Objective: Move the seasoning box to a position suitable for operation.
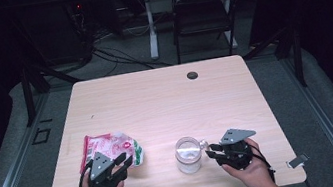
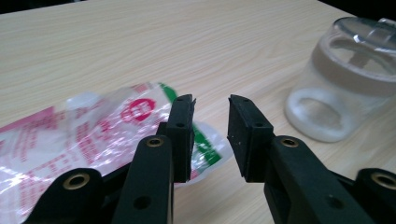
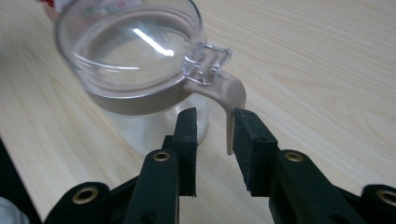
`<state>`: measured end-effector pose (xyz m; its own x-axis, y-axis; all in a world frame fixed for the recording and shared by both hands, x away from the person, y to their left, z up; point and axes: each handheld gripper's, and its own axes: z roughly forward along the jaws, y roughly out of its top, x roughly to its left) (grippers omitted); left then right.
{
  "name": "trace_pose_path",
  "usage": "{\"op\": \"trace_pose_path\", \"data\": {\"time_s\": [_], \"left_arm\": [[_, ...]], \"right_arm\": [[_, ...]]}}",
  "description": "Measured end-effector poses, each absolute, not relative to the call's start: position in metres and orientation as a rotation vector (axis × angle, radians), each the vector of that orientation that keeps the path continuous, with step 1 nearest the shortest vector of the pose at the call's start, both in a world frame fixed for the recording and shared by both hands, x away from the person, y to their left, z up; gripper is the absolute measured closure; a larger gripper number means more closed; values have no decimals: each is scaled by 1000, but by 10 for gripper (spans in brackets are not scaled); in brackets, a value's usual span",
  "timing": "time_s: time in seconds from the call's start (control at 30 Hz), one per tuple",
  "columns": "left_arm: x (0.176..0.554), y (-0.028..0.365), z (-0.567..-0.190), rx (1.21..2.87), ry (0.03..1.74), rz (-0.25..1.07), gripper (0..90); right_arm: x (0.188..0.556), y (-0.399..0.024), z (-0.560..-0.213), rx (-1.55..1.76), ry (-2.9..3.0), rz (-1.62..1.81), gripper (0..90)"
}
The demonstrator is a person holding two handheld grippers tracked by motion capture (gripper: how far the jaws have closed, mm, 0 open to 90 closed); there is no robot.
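A clear lidded jar [image 1: 188, 155] stands upright on the tabletop [image 1: 165, 98], its lid seen shut and its beige latch lying between the spread jaws of the right claw [image 3: 215, 123], unpinched. The left claw [image 2: 211, 112] hovers, parted and empty, over the red-and-white bag [image 2: 70, 140]. Opening and filling are judged not yet done

A pale wooden table [image 1: 155, 100] carried a crinkled red-and-white plastic packet [image 1: 107, 147] and a clear lidded jar [image 1: 188, 154], apart.
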<state>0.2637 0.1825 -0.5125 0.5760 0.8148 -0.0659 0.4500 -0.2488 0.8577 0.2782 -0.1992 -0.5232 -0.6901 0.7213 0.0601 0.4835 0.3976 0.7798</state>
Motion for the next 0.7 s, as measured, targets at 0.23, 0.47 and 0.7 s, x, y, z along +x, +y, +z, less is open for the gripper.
{"op": "trace_pose_path", "data": {"time_s": [0.23,0.47,0.7], "left_arm": [[265,160,-511,1910,990,470,711],[269,147,-506,1915,962,443,718],[280,135,-502,1902,957,404,752]], "right_arm": [[268,-201,-508,1040,2287,1267,720],[266,-207,-496,1090,2214,1301,707],[281,-204,-482,1108,2184,1288,711]]}}
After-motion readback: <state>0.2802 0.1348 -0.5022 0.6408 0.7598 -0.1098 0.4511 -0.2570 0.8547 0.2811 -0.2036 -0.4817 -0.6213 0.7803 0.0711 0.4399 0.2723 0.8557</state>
